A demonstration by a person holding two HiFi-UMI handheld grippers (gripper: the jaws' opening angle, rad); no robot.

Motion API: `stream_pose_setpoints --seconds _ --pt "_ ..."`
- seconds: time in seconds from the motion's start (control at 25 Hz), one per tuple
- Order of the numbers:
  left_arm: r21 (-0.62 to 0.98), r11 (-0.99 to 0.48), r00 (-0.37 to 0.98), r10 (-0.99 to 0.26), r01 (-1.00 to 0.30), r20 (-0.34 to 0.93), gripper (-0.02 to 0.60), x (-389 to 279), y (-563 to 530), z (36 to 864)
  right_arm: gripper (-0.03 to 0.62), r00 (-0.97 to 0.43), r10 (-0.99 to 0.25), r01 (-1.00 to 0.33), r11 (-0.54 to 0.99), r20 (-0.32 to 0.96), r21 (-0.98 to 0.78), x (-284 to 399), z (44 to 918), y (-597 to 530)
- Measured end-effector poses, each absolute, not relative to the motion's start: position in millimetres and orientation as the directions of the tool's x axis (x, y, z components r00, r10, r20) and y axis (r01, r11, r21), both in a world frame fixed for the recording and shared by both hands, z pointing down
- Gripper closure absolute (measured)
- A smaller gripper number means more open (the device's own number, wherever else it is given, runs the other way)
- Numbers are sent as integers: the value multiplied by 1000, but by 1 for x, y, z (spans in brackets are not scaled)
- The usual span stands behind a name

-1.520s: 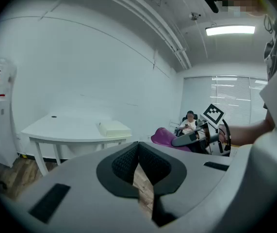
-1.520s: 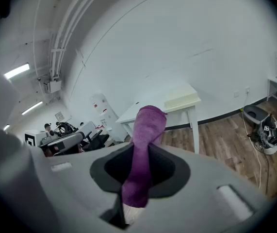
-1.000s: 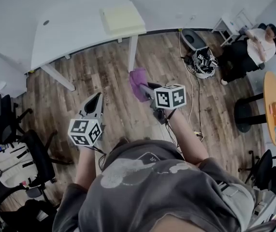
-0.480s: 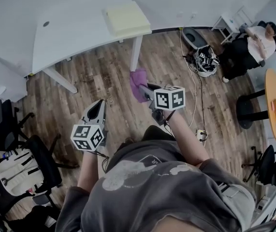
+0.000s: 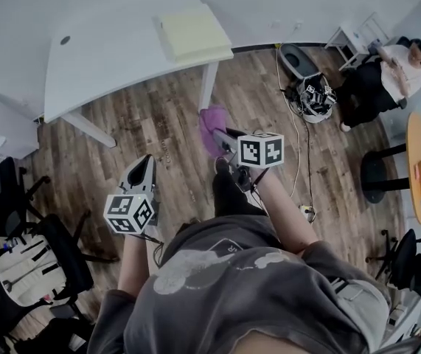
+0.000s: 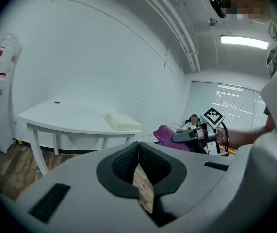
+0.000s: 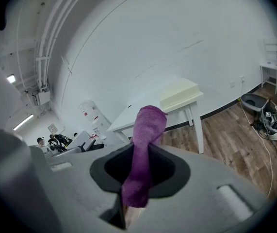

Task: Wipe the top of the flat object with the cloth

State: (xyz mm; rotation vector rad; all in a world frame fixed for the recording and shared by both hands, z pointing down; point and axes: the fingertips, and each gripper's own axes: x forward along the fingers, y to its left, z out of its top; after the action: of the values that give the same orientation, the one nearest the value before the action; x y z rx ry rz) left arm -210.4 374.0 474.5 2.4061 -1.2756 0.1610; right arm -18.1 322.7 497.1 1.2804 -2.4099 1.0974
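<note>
- The wooden floor [image 5: 158, 124] filled the middle of the head view, under both grippers.
- A white table [image 5: 99, 50] stood at the top of that view, its curved edge facing the person.
- The person holding the grippers wore a grey shirt [image 5: 225, 293] and stood a little way off from the table.
- Black office chairs [image 5: 26, 249] crowded the left edge. A round wooden table [image 5: 420, 164] sat at the right edge, and another person [image 5: 387, 72] sat near the upper right corner.
- The flat object [image 5: 193, 32], a pale yellow slab, lay flat on the right end of the white table, close to the edge above a leg. Nothing touched it.
- The left gripper [image 5: 145, 164] was held low over the floor, pointed toward the table. In its own view the left gripper [image 6: 138, 152] had its jaws pressed together at the tips with nothing between them, and the flat object [image 6: 123, 124] showed beyond on the table.
- The right gripper [image 5: 223, 137] was held forward of the left, over the floor in front of the table leg. In its own view the right gripper [image 7: 139, 164] was clamped on the cloth.
- The cloth [image 7: 145, 149], purple and bunched, stuck out past the jaw tips. In the head view the cloth [image 5: 211, 124] hung in the air, well apart from the flat object.
</note>
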Motion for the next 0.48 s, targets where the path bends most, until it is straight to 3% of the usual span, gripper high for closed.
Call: stream_pose_setpoints --seconds 0.48 --pt "291 -405 486 -816 -867 312 581 -160 225 471 519 -696 -569 -706 431 437 -562 21 489 155"
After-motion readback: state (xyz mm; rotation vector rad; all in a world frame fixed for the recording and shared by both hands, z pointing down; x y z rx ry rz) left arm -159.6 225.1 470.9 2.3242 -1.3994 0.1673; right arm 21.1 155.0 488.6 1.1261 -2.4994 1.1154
